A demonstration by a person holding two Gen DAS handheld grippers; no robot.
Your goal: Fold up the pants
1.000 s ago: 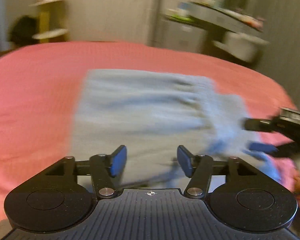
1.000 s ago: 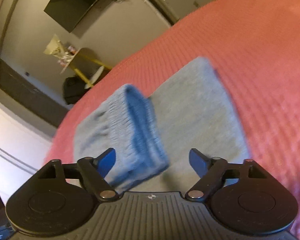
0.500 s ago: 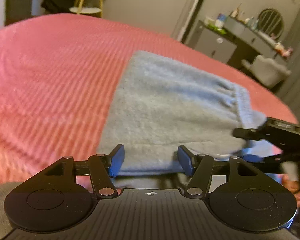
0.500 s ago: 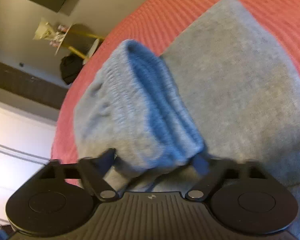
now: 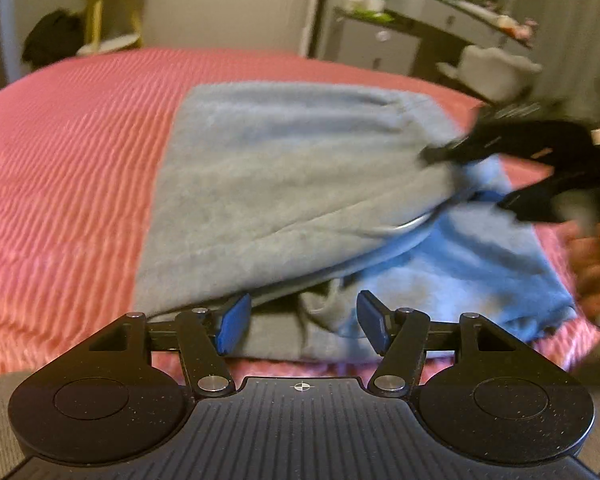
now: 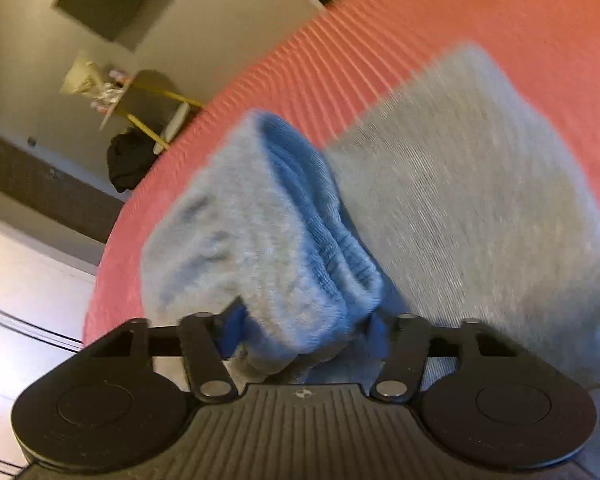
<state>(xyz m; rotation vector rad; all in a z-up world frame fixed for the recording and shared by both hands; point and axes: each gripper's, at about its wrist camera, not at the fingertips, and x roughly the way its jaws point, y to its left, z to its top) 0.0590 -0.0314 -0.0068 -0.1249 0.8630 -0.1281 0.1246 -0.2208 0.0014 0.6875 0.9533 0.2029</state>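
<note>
Pink bedspread [image 5: 80,160] underneath; right gripper [image 6: 306,330] is closing on the gray sweatpants' [image 5: 280,168] waistband [image 6: 320,240], left gripper [image 5: 300,322] gapes empty just short of the cloth.

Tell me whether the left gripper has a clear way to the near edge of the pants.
Probably yes. The left gripper stands open right at the near edge of the pants, with grey cloth between its pads and nothing across the gap.
</note>
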